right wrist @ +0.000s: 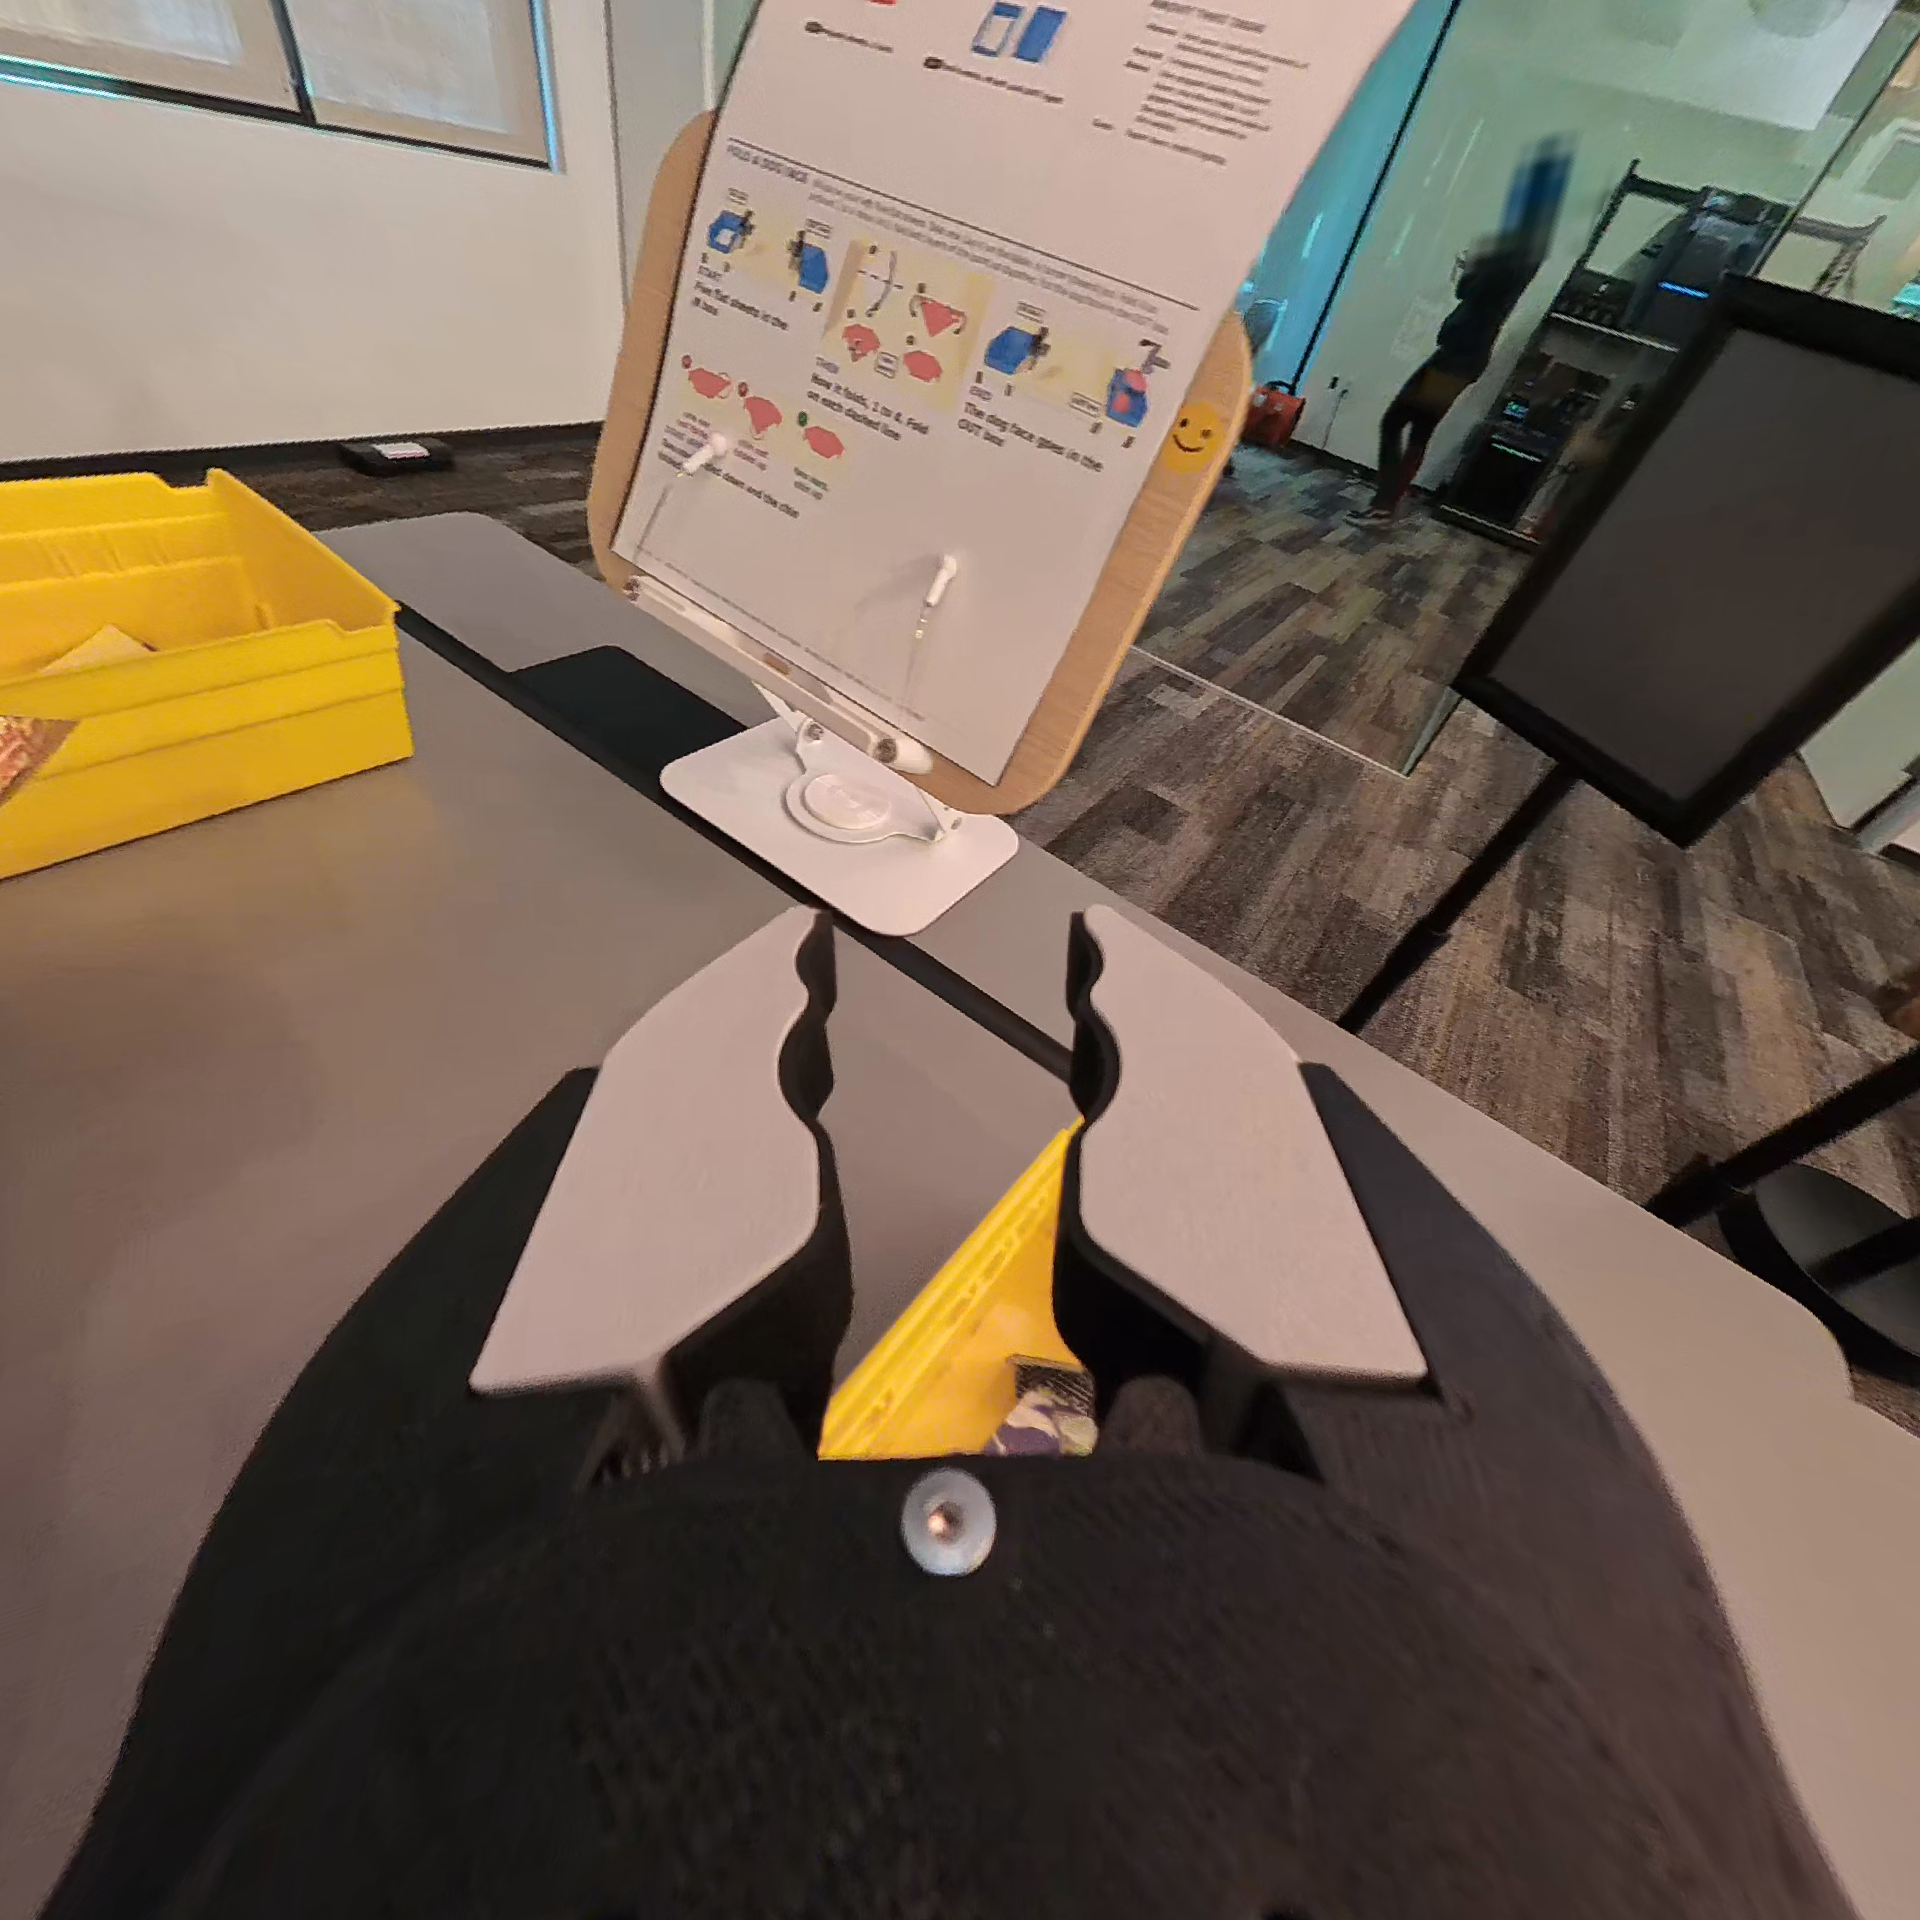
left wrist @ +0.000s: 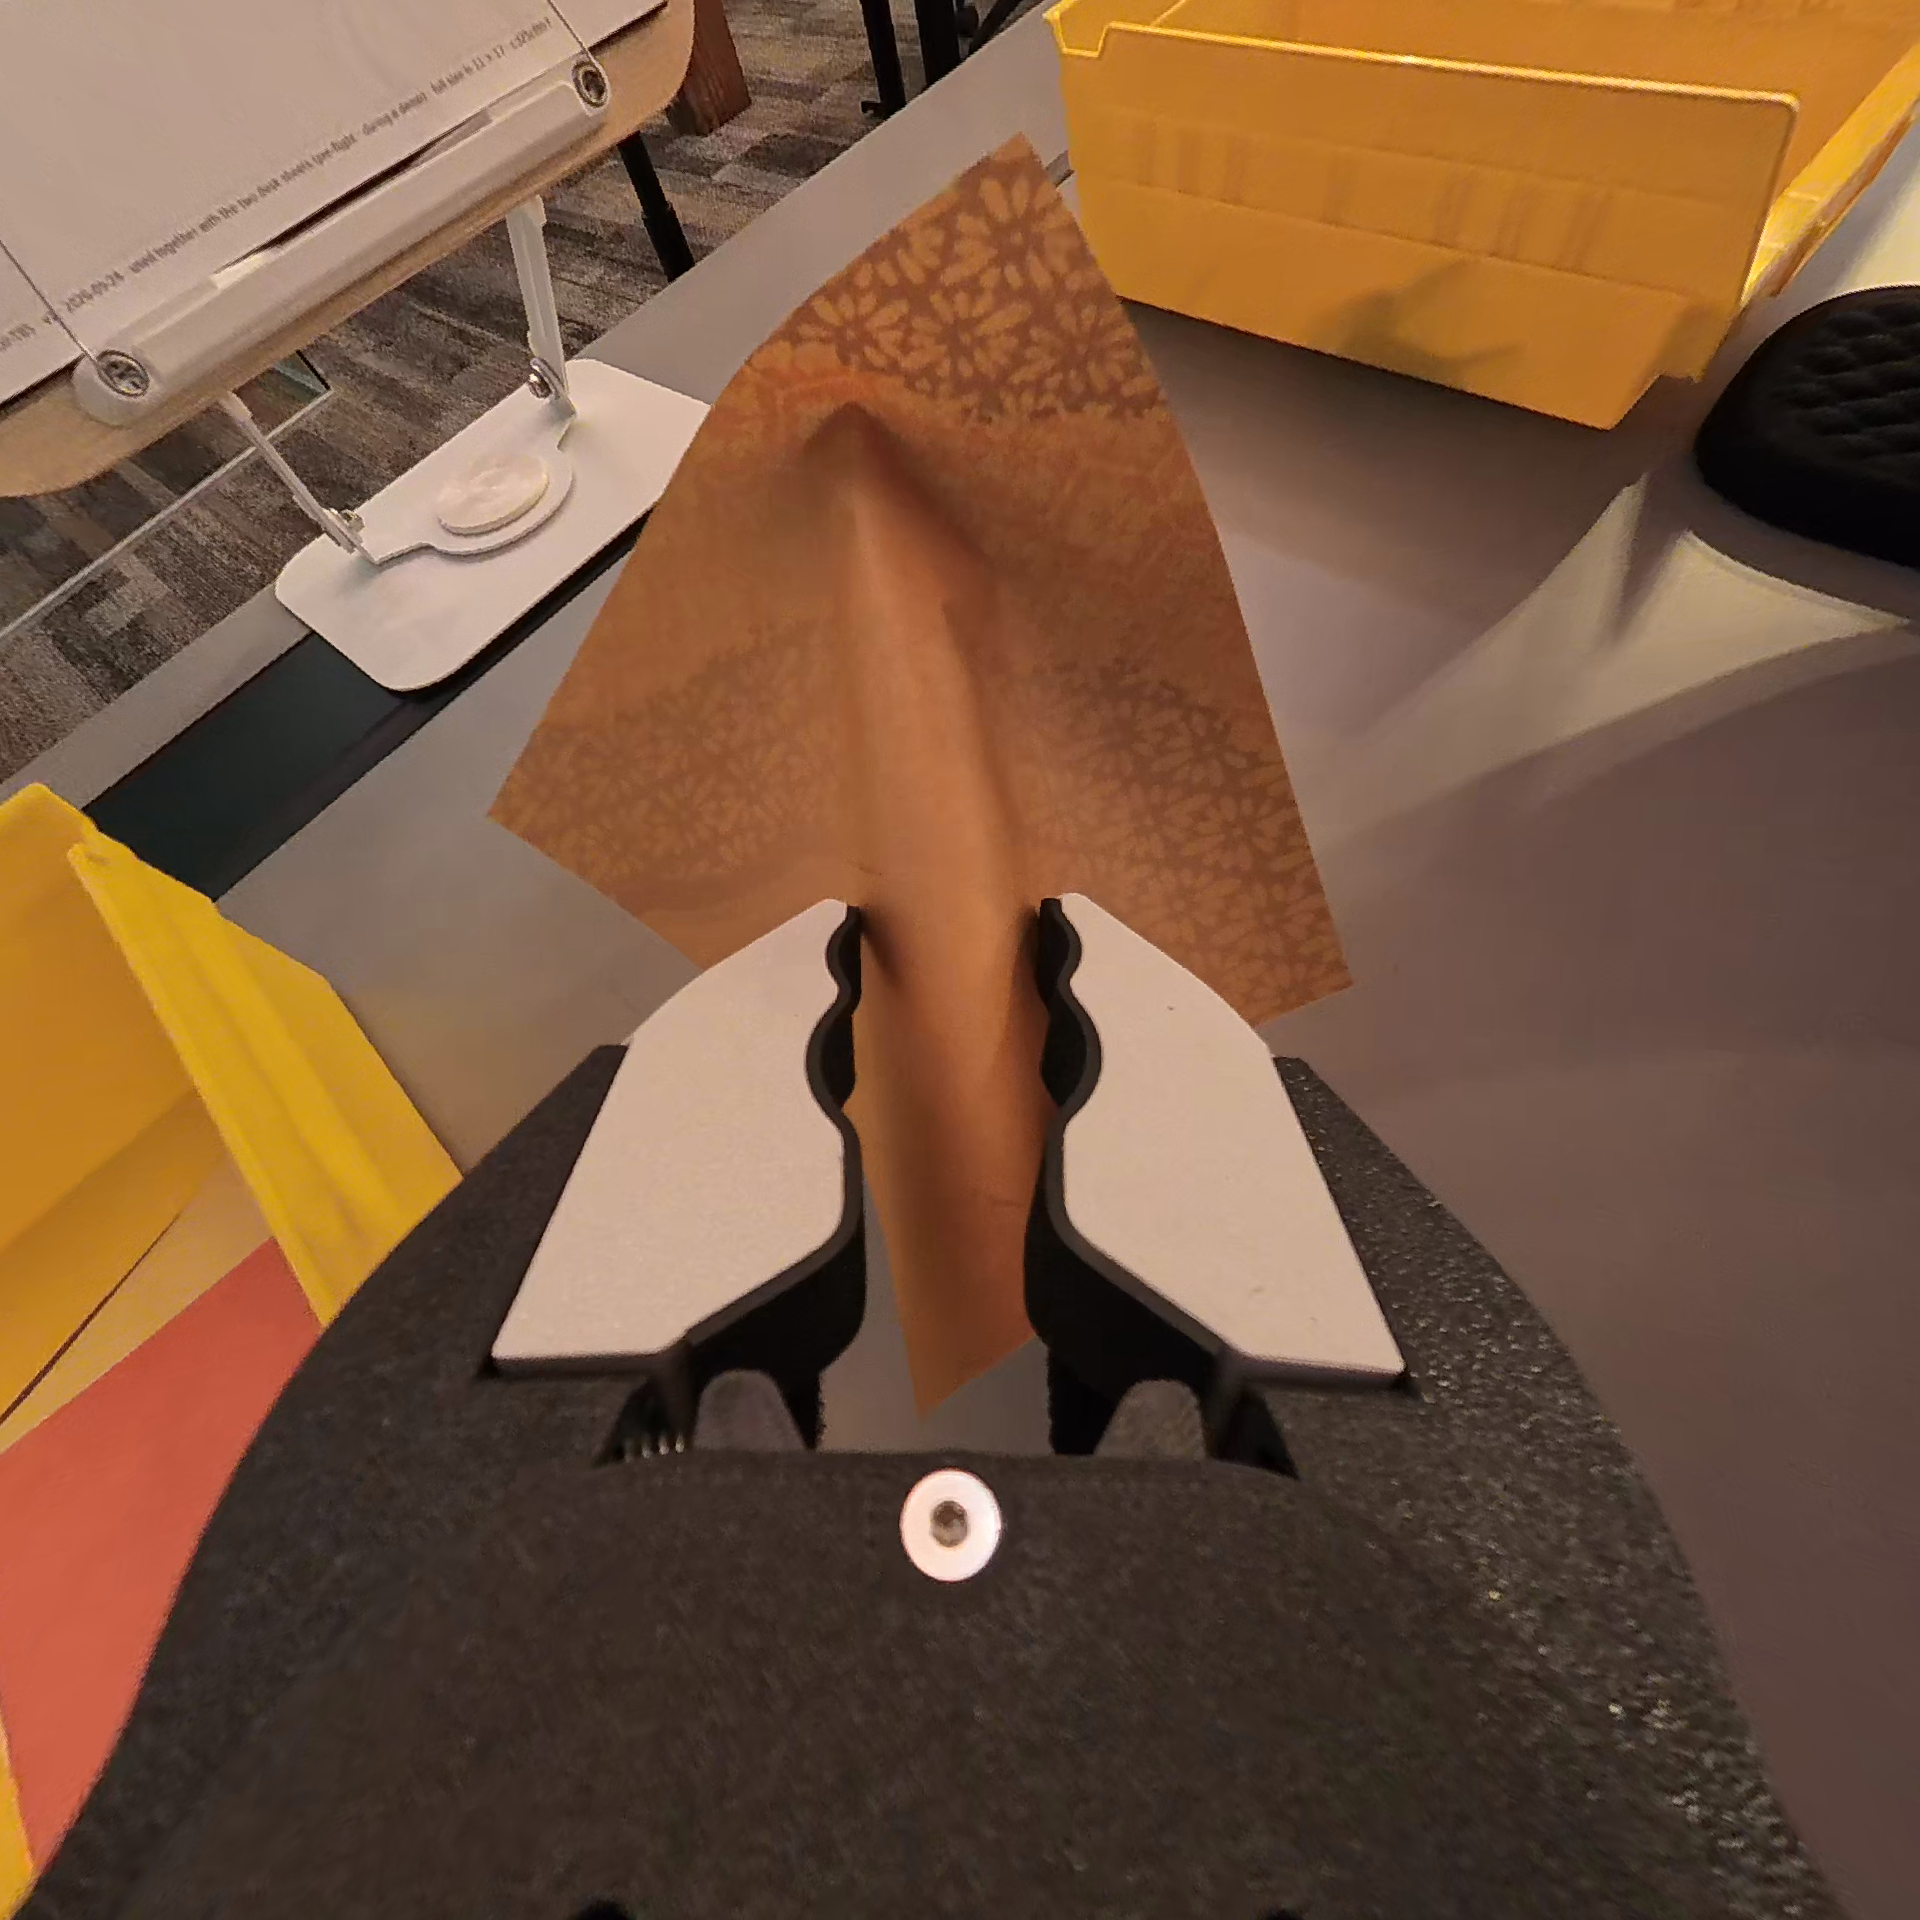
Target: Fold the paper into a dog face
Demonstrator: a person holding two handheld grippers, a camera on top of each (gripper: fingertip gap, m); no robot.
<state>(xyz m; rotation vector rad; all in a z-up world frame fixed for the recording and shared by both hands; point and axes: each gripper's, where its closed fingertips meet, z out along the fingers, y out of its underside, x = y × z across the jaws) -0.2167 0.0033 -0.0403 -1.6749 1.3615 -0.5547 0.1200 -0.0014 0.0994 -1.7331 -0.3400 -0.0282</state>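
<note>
An orange-brown sheet of paper (left wrist: pixel 935 582) with a flower pattern is held up above the grey table (left wrist: pixel 1558 935). My left gripper (left wrist: pixel 948 925) is shut on the paper's near corner, which buckles into a long ridge between the fingers. A patterned paper corner shows at the left edge of the right wrist view (right wrist: pixel 26 743). My right gripper (right wrist: pixel 951 935) is open and empty, above the table. A yellow bin (right wrist: pixel 956 1320) with a patterned piece inside shows between its fingers.
A yellow bin (left wrist: pixel 1403 208) stands at the far right and another (left wrist: pixel 156 1039) at the near left, with red paper (left wrist: pixel 125 1455) in it. A stand with an instruction sheet (right wrist: pixel 914 416) sits at the table's far edge. A black object (left wrist: pixel 1829 416) is at the right. There is about 35 cm between the tips of the two grippers. Between my right fingertips and the black object (left wrist: pixel 1829 416) there is roughly 30 cm.
</note>
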